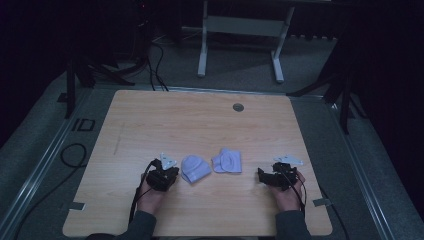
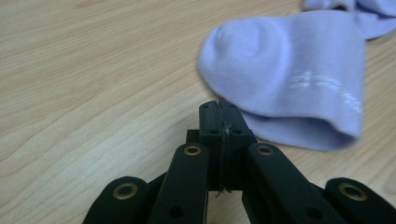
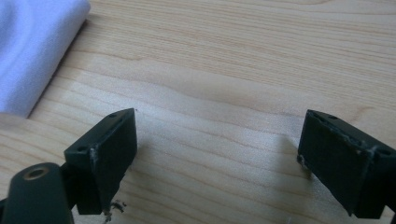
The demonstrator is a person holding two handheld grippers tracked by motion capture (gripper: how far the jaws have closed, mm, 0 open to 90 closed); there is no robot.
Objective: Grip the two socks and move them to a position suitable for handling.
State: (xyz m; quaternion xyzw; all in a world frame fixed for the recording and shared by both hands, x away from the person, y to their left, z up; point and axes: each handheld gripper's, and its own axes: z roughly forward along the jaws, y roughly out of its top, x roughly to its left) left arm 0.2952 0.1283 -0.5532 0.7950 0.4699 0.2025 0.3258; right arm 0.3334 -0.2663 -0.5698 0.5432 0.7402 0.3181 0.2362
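Two pale lilac socks lie on the wooden table [image 1: 200, 125]: the left sock [image 1: 195, 168] and the right sock [image 1: 227, 161]. In the left gripper view the left sock [image 2: 299, 74] lies just beyond my left gripper [image 2: 219, 109], whose jaws are pressed together with nothing between them. From above, the left gripper [image 1: 172, 172] sits just left of that sock. My right gripper [image 1: 261, 175] rests to the right of the right sock. In the right gripper view its jaws [image 3: 217, 135] stand wide apart over bare wood, with a sock edge [image 3: 32, 46] at the upper left.
A round grommet [image 1: 238, 107] is set in the table near its far edge. Beyond the table stands a white desk frame [image 1: 240, 40] on the grey floor. Cables [image 1: 75, 155] lie off the table's left side. Tape tabs mark the near corners.
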